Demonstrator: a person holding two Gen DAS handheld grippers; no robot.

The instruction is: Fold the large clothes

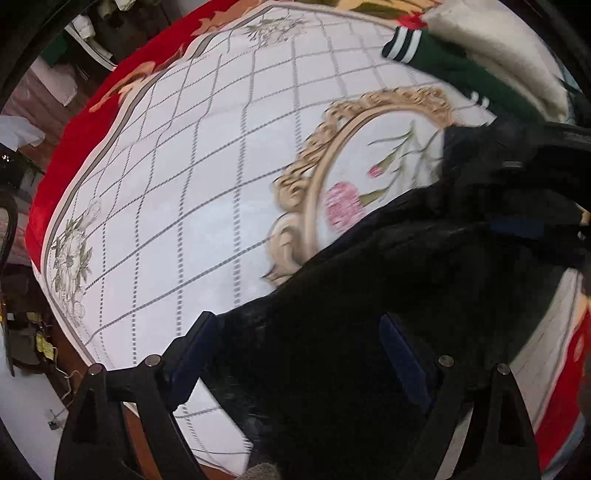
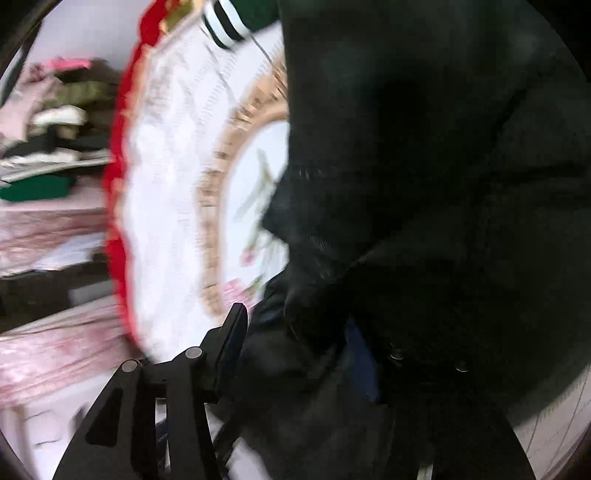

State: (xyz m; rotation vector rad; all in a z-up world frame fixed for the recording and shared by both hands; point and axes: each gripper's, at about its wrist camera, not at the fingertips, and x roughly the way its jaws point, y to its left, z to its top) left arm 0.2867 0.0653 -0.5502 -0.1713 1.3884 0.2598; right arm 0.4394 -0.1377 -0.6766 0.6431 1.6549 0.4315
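Bed with white quilted cover (image 1: 177, 206), black garment (image 1: 369, 314) and green garment (image 1: 443, 62) atop.

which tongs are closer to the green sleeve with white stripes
Hard to call, likely right. The right tongs are buried in the black garment, with the green sleeve beyond. The left tongs see that sleeve across the bedspread.

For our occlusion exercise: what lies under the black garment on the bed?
Under the black garment lies the white gridded bedspread; its gold-framed floral medallion runs partly beneath the cloth. The medallion's remainder, and anything else below, is covered.
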